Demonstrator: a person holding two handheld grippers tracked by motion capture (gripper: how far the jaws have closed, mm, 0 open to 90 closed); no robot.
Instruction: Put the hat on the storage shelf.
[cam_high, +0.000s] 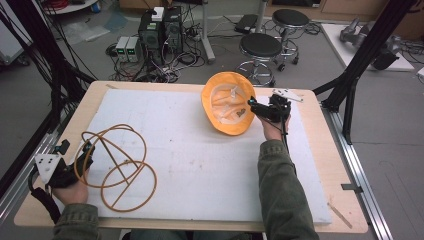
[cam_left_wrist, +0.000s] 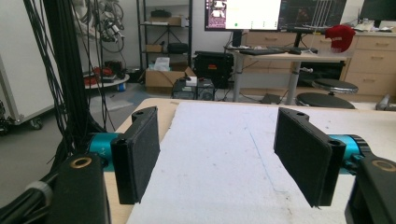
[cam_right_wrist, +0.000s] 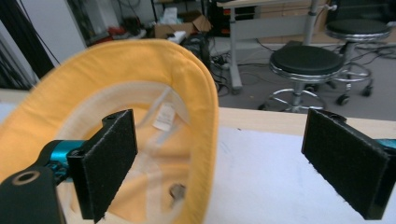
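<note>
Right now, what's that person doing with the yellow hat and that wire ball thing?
A person sits at a table with a gripper in each hand. The right gripper is open around the brim of the yellow hat, which lies inside-up on the white mat; one jaw is inside the hat, the other outside, and it has not closed. The left gripper is also open, with nothing between its jaws in its own view. It sits beside the wire frame near the table's front left corner.

Yellow hat (cam_right_wrist: 93, 84) brim between wide-apart tongs (cam_right_wrist: 224, 163), one jaw inside it, black stool (cam_right_wrist: 306, 60) beyond the table (cam_right_wrist: 261, 119)
</note>
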